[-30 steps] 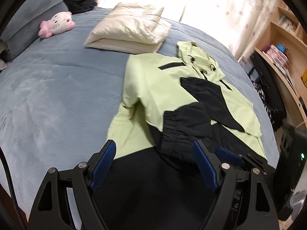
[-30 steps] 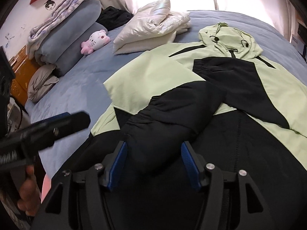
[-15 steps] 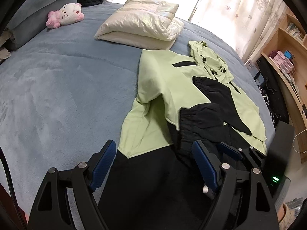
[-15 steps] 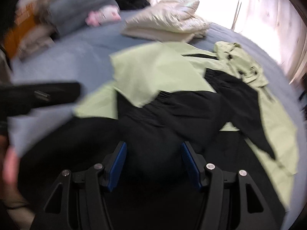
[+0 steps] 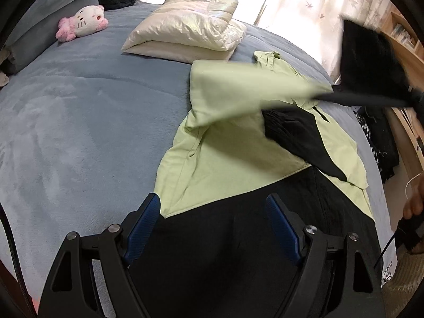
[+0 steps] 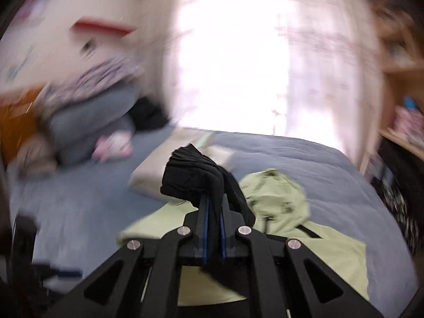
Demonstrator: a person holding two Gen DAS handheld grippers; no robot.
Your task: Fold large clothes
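A lime-green and black hooded jacket (image 5: pixel 225 159) lies spread on the blue bed (image 5: pixel 79 122). My left gripper (image 5: pixel 212 225) is open and empty, low over the jacket's black hem. My right gripper (image 6: pixel 214 206) is shut on the black sleeve cuff (image 6: pixel 193 177) and holds it up above the jacket; its hood (image 6: pixel 275 193) lies beyond. In the left wrist view the lifted sleeve (image 5: pixel 251 90) stretches to the right, taut and blurred, up to the right gripper's dark body (image 5: pixel 371 61).
A cream folded puffer jacket (image 5: pixel 185 29) and a pink and white plush toy (image 5: pixel 82 23) lie at the bed's far end. Grey bedding is stacked at the far left (image 6: pixel 92 122). Wooden shelves (image 5: pixel 405 42) stand to the right. A bright window is behind.
My right gripper has shut on the black sleeve cuff and swung it up and to the right, off the jacket's front. My left gripper stays open and has drawn back slightly.
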